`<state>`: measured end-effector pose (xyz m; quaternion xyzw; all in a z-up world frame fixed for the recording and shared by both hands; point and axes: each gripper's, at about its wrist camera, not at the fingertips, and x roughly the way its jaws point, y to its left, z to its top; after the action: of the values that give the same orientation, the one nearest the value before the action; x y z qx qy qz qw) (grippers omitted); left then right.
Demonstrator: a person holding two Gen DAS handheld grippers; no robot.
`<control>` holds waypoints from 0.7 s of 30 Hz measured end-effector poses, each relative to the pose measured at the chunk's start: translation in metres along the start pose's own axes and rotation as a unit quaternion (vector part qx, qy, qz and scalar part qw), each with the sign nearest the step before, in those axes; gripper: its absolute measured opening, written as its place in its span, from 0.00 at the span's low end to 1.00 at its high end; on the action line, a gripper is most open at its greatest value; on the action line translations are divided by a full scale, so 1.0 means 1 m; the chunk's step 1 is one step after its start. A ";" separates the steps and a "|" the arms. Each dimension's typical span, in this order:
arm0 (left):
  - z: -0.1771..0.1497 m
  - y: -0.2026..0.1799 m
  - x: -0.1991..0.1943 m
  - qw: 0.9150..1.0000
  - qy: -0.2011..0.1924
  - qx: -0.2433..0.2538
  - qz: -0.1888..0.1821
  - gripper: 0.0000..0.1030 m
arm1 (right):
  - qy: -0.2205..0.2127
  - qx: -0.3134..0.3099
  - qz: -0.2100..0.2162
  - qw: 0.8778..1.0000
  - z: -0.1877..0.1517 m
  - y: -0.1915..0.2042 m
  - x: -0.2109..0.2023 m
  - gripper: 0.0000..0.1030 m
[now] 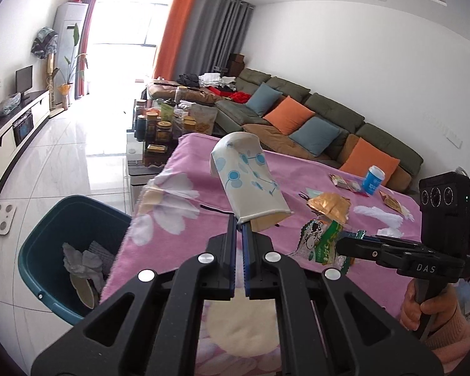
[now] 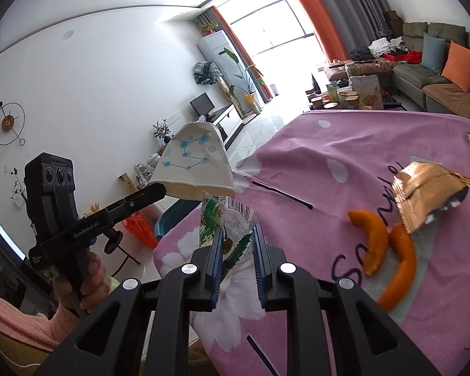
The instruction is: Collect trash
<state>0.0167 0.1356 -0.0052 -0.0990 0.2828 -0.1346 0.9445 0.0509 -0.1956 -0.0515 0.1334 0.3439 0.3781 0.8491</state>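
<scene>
My left gripper (image 1: pixel 239 223) is shut on the rim of a crushed white paper cup (image 1: pixel 247 175) with blue dots and holds it above the pink blanket (image 1: pixel 178 225); the cup also shows in the right wrist view (image 2: pixel 192 166). My right gripper (image 2: pixel 237 235) holds a green and clear snack wrapper (image 2: pixel 227 222) between its fingers, seen in the left wrist view too (image 1: pixel 321 241). A teal trash bin (image 1: pixel 69 250) with crumpled paper stands on the floor left of the table.
On the blanket lie a gold foil bag (image 2: pixel 429 194), orange peels (image 2: pixel 388 250), a blue can (image 1: pixel 373 180), small packets (image 1: pixel 344 183) and white tissue (image 1: pixel 382 216). A cluttered coffee table (image 1: pixel 166 128) and a green sofa (image 1: pixel 329 116) stand beyond.
</scene>
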 end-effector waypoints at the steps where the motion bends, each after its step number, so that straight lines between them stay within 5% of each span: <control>1: 0.000 0.008 -0.003 1.000 -0.002 -0.007 0.008 0.04 | 0.004 -0.005 0.005 1.000 0.003 0.003 0.006 0.17; 21: -0.021 0.136 -0.042 0.984 -0.017 -0.110 0.140 0.04 | 0.065 -0.075 0.057 0.993 0.054 0.070 0.114 0.17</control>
<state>-0.0020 0.2751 -0.0367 -0.1636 0.2905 0.0330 0.9422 0.1039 -0.0632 -0.0330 0.0637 0.3608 0.4583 0.8098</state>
